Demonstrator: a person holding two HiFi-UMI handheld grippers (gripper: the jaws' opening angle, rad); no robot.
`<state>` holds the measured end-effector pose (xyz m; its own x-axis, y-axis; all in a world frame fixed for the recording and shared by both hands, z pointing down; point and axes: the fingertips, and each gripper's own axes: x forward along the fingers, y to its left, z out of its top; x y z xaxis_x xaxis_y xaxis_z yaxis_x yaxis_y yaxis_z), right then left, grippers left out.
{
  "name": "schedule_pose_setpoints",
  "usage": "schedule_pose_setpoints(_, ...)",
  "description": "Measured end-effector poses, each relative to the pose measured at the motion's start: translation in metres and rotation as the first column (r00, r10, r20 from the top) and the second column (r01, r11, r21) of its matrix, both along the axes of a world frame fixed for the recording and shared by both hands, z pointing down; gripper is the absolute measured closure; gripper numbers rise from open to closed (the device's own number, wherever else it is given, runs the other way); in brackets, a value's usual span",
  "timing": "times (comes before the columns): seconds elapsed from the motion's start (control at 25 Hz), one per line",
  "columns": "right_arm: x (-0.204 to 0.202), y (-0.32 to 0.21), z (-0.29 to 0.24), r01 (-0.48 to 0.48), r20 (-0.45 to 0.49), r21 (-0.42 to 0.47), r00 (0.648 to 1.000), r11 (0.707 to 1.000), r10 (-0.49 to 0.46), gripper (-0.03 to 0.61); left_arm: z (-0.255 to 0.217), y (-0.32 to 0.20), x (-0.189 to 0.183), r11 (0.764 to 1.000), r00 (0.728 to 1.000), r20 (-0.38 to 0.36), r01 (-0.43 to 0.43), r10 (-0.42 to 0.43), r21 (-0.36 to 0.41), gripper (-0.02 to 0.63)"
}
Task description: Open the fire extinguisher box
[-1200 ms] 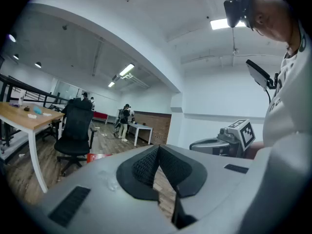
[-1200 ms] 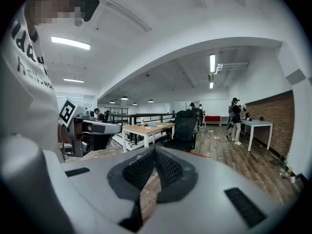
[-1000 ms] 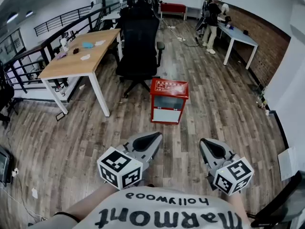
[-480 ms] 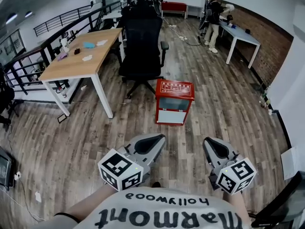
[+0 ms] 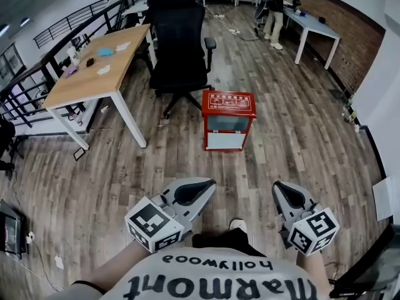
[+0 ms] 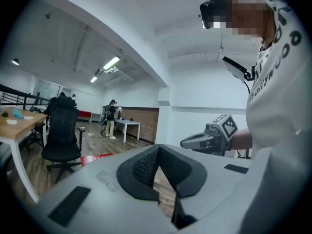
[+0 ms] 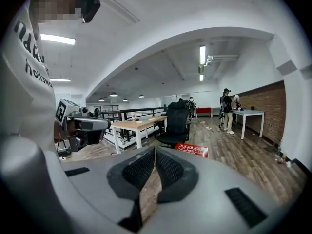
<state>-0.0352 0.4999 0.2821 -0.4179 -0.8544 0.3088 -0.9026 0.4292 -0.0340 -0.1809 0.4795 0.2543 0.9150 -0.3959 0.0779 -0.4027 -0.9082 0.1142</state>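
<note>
Only the head view shows the windowed front of the red metal fire extinguisher box (image 5: 228, 120); the gripper views catch just its top. The left hand-held gripper (image 5: 199, 187) and right hand-held gripper (image 5: 282, 191) have their jaws together, empty.

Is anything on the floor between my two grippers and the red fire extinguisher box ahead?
Nothing visible. Only bare wood floor lies between the left hand-held gripper, the right hand-held gripper and the fire extinguisher box. The black office chair stands behind the box and the wooden table off to its left in the head view.
</note>
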Motion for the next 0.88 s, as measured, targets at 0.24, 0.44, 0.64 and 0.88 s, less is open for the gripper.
schedule_pose_setpoints(0.24,0.019,-0.061,0.002,0.067,0.008,-0.021,0.998,0.998,-0.067,0.571,0.005,-0.054,0.027,0.996,0.997,-0.003,0.074,-0.074,-0.054,0.607)
schedule_pose_setpoints(0.44,0.046,-0.108,-0.002,0.126,-0.06,-0.038,0.99,0.991,-0.129,0.571,0.001,-0.09,0.054,0.991,0.994,-0.019,0.104,-0.106,-0.084,0.607)
schedule_pose_setpoints(0.64,0.074,-0.147,0.0,0.162,-0.054,-0.056,0.985,0.985,-0.165,0.571,0.0,-0.127,0.08,0.981,0.984,-0.015,0.176,-0.178,-0.076,0.607)
schedule_pose_setpoints(0.88,0.1,-0.18,0.007,0.209,-0.099,-0.058,0.972,0.976,-0.214,0.571,0.011,-0.16,0.103,0.966,0.969,0.003,0.245,-0.245,-0.085,0.607)
